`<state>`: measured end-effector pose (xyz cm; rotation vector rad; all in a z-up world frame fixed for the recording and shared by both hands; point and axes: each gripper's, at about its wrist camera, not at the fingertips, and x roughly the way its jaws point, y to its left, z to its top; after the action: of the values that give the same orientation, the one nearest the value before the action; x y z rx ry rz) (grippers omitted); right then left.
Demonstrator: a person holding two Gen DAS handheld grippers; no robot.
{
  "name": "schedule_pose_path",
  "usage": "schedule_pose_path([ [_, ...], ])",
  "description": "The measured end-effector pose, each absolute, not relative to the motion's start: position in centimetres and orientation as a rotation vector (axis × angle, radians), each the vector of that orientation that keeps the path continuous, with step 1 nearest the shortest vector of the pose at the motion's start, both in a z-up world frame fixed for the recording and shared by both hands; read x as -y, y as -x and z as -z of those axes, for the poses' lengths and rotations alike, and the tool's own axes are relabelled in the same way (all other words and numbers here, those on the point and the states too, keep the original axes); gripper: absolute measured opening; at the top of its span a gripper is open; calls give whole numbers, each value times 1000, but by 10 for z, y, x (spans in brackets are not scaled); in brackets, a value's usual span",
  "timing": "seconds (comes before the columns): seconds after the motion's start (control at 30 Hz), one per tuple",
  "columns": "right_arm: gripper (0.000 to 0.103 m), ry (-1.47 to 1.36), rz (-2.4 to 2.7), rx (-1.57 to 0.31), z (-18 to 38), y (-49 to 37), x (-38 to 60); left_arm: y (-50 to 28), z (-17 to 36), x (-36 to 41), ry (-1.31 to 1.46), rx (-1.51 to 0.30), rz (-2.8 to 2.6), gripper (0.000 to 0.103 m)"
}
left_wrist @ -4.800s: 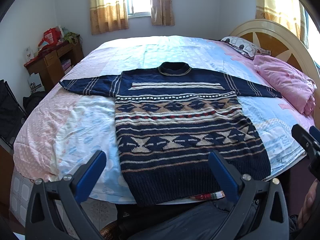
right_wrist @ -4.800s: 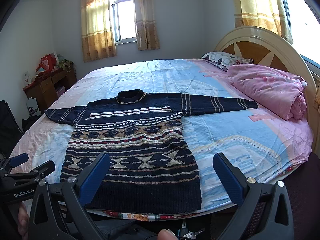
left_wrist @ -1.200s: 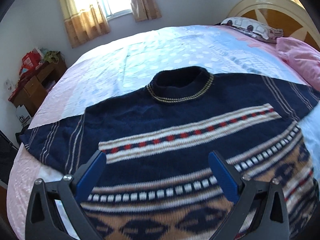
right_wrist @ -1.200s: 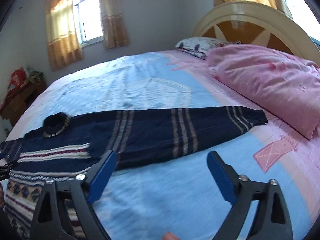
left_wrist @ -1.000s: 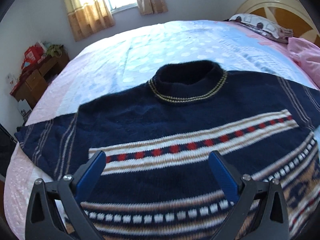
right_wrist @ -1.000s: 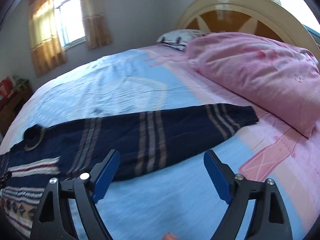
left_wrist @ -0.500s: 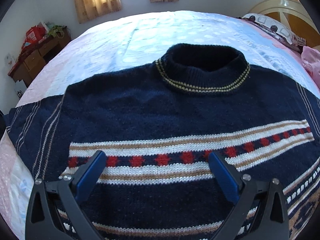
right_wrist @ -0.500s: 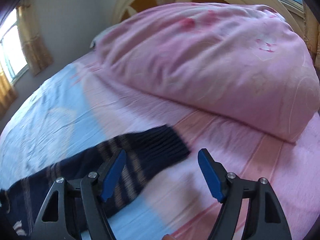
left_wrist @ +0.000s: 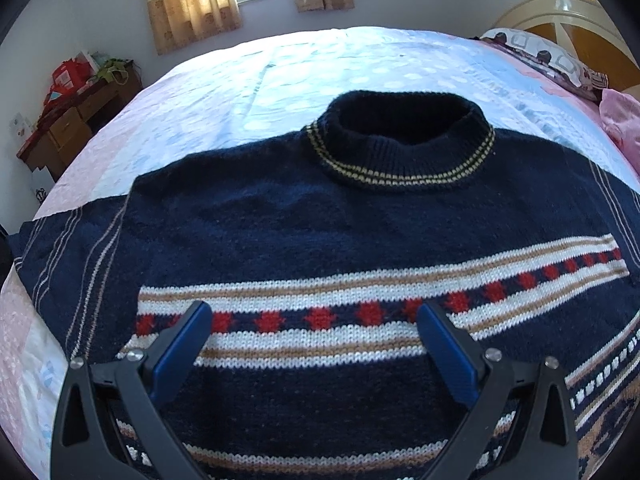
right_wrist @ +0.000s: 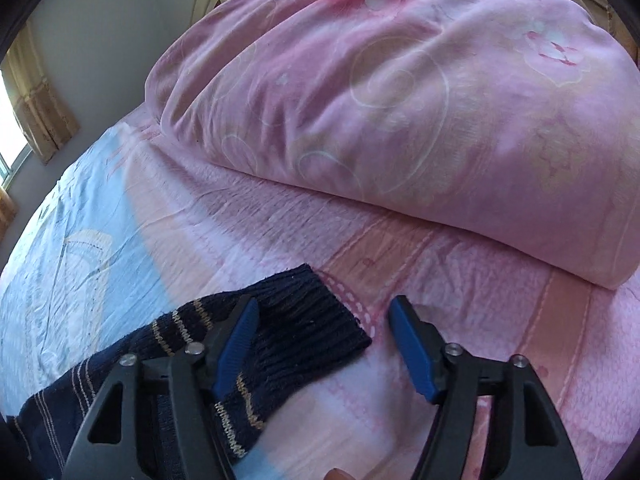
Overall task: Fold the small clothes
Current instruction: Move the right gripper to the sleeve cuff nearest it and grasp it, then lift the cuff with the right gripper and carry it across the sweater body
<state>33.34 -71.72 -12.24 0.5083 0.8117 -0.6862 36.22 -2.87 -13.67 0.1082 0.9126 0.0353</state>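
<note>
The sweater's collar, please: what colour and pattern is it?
Navy collar ringed by two thin tan stripes; left wrist view.

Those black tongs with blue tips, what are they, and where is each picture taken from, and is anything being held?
They are two hand-held grippers; a person carries one in each hand, and a fisheye camera on each looks along its fingers. The left one's view shows the left gripper, jaws wide open, over the chest of a navy patterned sweater spread flat on a bed. The right one's view shows the right gripper at the sweater's sleeve cuff, beside a pink duvet. Its jaws have just been closing, with the cuff partly between them, but the pads are not pressing on it. Nothing is held yet.
</note>
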Motion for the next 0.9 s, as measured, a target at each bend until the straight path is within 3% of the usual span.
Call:
schedule_pose_path([
  [0.1, 61, -490, 675, -824, 124, -336, 712, -363, 138, 28, -103, -913, -38, 103],
  [0.17, 38, -481, 661, -831, 126, -341, 711, -363, 138, 28, -100, -915, -36, 103],
  [0.27, 16, -491, 610, -822, 125, -344, 710, -362, 139, 26, -91, -918, -30, 103],
  [0.63, 14, -357, 509, -757, 92, -359, 658, -357, 137, 29, -91, -904, -9, 103],
  [0.9, 13, -223, 317, -715, 55, -387, 560, -356, 135, 27, -72, -894, 2, 103],
])
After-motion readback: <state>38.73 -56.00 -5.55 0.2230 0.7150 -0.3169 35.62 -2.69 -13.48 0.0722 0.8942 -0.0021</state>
